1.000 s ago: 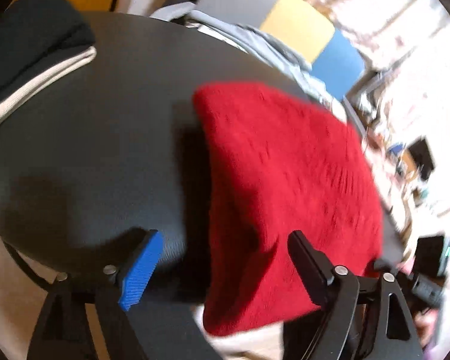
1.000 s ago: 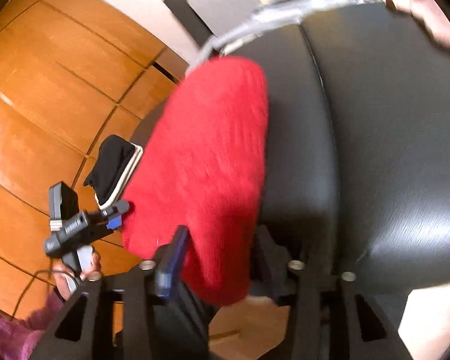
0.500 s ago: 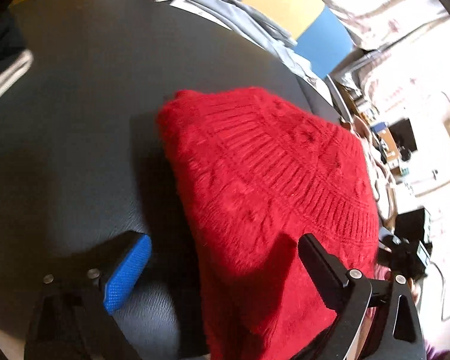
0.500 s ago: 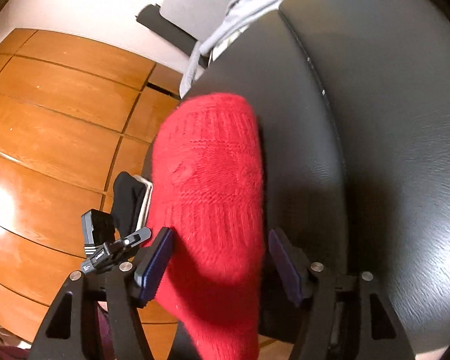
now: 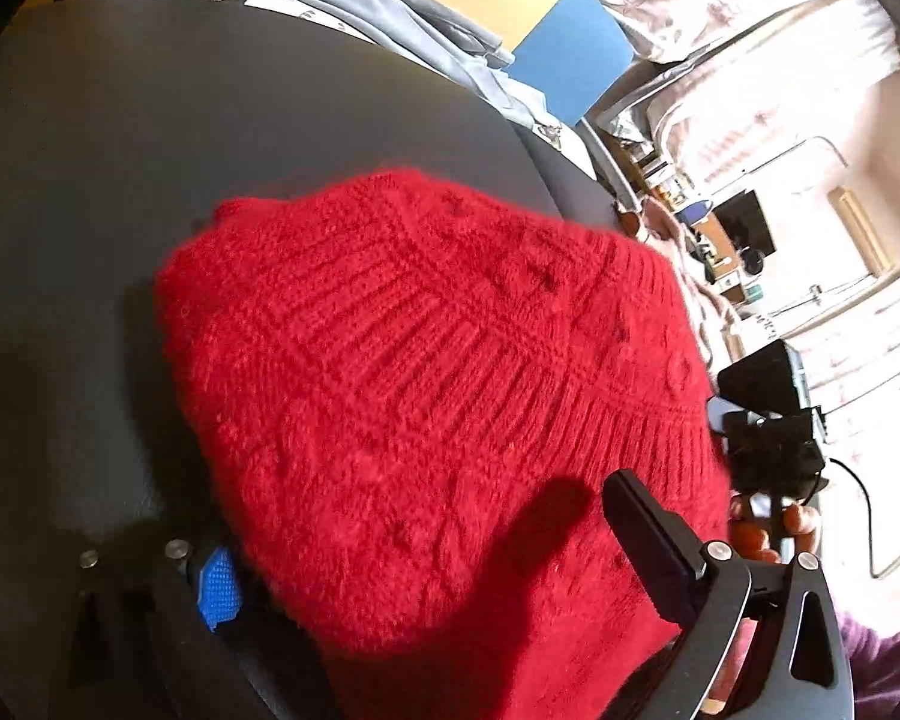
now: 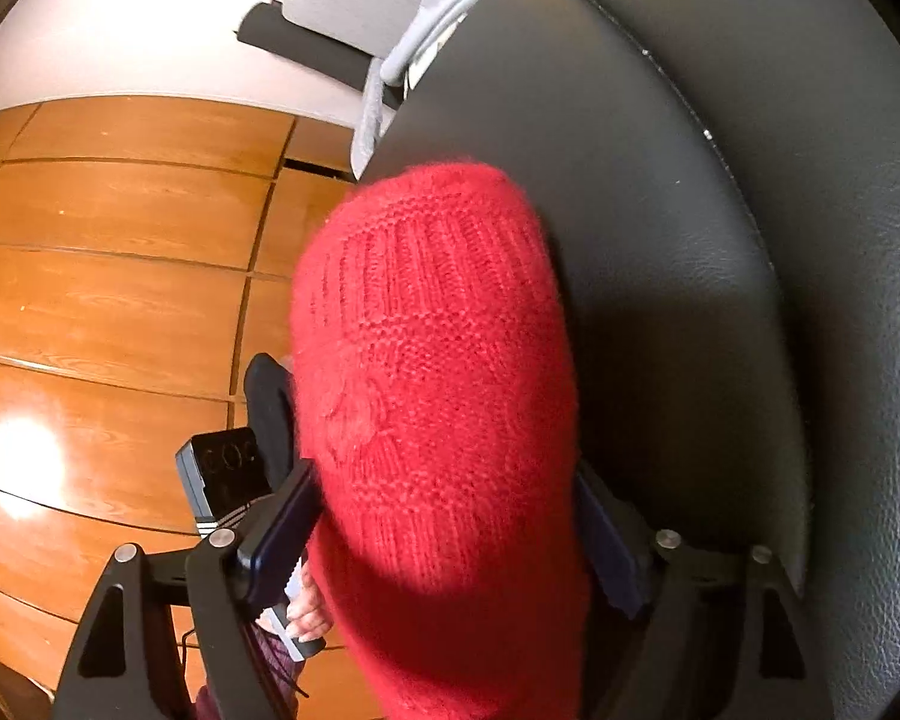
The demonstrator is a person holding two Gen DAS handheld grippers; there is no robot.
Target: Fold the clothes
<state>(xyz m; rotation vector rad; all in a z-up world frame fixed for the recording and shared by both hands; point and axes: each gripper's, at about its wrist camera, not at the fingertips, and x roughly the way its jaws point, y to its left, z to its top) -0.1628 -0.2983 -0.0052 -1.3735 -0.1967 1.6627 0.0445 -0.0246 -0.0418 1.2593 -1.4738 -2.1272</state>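
Note:
A folded red knitted sweater (image 5: 438, 384) lies on a black leather seat (image 5: 120, 138). My left gripper (image 5: 432, 552) is open, with the sweater's near edge between its two fingers; the blue pad (image 5: 217, 591) sits at the sweater's left side and the black finger (image 5: 648, 546) above its right part. In the right wrist view the same sweater (image 6: 438, 396) fills the gap of my right gripper (image 6: 444, 534), whose fingers stand wide on either side of it, open. The other gripper (image 6: 222, 468) shows beyond it at the left.
Light blue-grey clothing (image 5: 390, 18) is heaped at the seat's far edge. A wooden panelled wall (image 6: 108, 276) rises to the left in the right wrist view. A cluttered bright room (image 5: 780, 180) lies to the right of the seat.
Both grippers have moved in onto the sweater, which now looms larger between their fingers. The right gripper's jaws have spread wider around it. The black garment at the left has left the left wrist view.

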